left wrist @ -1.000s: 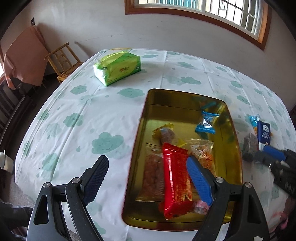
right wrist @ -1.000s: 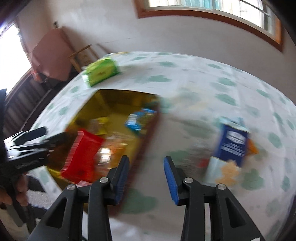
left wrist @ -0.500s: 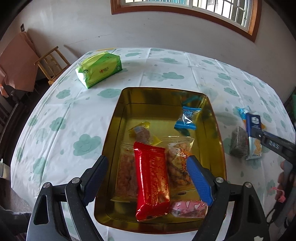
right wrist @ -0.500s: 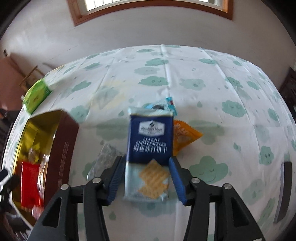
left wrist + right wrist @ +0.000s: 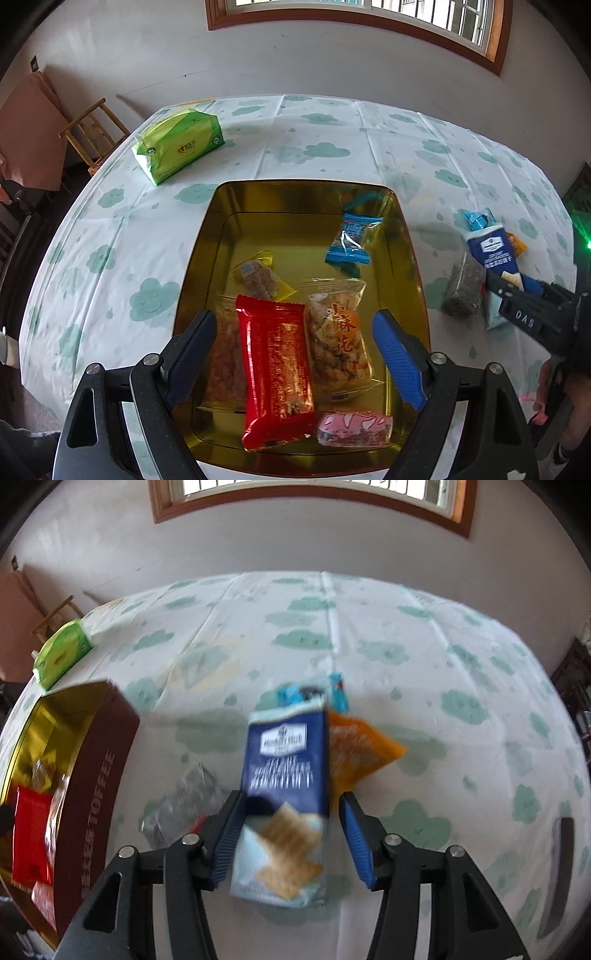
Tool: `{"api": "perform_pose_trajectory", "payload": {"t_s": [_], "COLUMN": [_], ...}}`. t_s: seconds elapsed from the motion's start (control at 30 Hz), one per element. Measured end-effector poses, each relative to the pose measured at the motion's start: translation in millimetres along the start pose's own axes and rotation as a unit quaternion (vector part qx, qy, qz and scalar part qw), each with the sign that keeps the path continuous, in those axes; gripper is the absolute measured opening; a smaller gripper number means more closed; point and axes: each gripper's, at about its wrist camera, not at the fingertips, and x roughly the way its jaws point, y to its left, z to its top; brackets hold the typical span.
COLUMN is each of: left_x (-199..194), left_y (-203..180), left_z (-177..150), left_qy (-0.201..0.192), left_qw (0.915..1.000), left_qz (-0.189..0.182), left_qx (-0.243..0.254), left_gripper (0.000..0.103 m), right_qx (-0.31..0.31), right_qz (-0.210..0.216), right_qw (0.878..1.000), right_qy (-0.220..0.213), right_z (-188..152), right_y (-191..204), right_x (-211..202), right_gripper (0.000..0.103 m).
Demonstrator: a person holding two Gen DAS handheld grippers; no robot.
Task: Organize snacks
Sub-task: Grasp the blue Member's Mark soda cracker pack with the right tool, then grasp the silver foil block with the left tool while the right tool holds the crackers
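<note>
Right gripper (image 5: 290, 834) lowered over cracker packet (image 5: 286, 775) (cloud-print tablecloth (image 5: 369, 646)).

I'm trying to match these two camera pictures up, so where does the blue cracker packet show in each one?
Left wrist view: the blue cracker packet lies far right on the tablecloth, outside the gold tin, under the right gripper.
Right wrist view: the packet is centre frame, between the open gripper's fingers.
Shared landmark: the green tissue pack.

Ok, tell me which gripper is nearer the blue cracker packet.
Right. The right gripper straddles the blue cracker packet, its jaws either side of it. The left gripper hangs open over the gold tin, well aside.
</note>
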Motion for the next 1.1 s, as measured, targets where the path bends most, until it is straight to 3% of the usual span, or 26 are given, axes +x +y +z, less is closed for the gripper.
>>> {"api": "perform_pose_trajectory", "payload": {"t_s": [0.27,0.47,0.63,0.7,0.83,0.97,1.1], "left_x": [0.2,-1.6,-3.8,-3.2,1.6,7.1,15.6], "left_y": [-13.4,-32.3,-58.6,-68.5,-88.2,-110.4,-127.3], "left_z": [-0.5,2.2,8.1,10.8,15.4,18.2,18.1], "left_qy": [0.005,0.0,-0.01,-0.014,-0.013,-0.018,-0.012], "left_qw": [0.9999,0.9996,0.9982,0.9975,0.9961,0.9926,0.9891], "left_qz": [-0.002,-0.01,-0.021,-0.026,-0.032,-0.041,-0.046], "left_qx": [0.009,0.028,0.055,0.064,0.081,0.113,0.139], "left_gripper": [0.084,0.084,0.084,0.084,0.084,0.084,0.084], "right_qx": [-0.03,-0.027,-0.036,-0.048,-0.075,-0.07,-0.077], "right_qz": [0.003,0.03,0.041,0.049,0.021,0.024,0.034], "right_qw": [0.999,0.999,0.999,0.998,0.997,0.997,0.996], "right_qy": [-0.008,-0.013,0.002,0.0,-0.004,-0.009,-0.001], "right_z": [-5.9,-14.2,-24.4,-28.7,-33.9,-36.2,-37.3], "right_y": [2.7,-20.7,-45.4,-51.0,-51.6,-46.8,-39.4], "right_x": [-5.8,-27.3,-34.9,-36.8,-36.4,-33.8,-21.5], "right_gripper": [0.04,0.027,0.026,0.026,0.033,0.051,0.053]}}
